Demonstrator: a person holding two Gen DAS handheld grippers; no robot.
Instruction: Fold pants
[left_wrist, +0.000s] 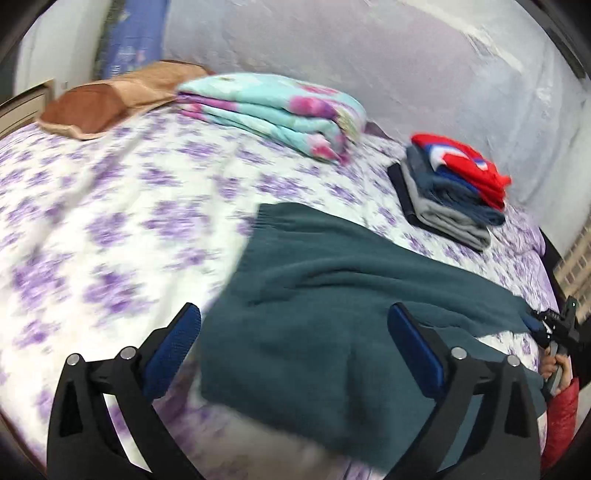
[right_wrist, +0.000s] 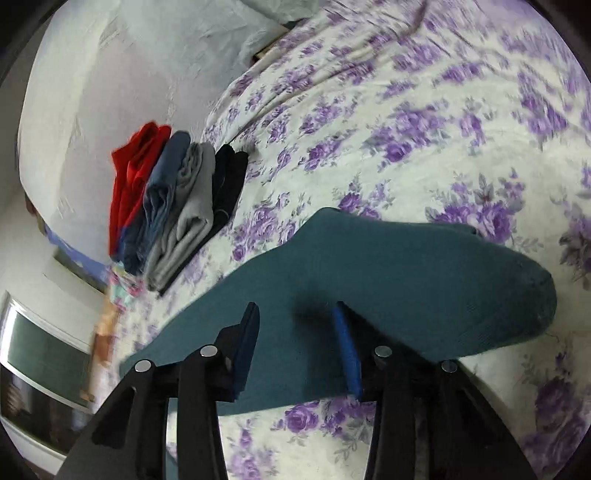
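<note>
Dark teal pants (left_wrist: 332, 295) lie on the purple-flowered bed sheet (left_wrist: 110, 221), partly folded, with the ribbed waistband toward the far side. My left gripper (left_wrist: 295, 332) is open and empty, its blue pads spread wide just above the near part of the pants. The right gripper shows at the right edge of the left wrist view (left_wrist: 554, 325), at the end of a pant leg. In the right wrist view the right gripper (right_wrist: 295, 314) is open over the teal pants (right_wrist: 388, 266), jaws apart, nothing held between them.
A stack of folded clothes (left_wrist: 454, 184), red, blue, grey and black, sits at the far right by the wall; it also shows in the right wrist view (right_wrist: 173, 199). A folded turquoise-and-pink blanket (left_wrist: 273, 110) and a brown pillow (left_wrist: 110, 99) lie at the bed's head.
</note>
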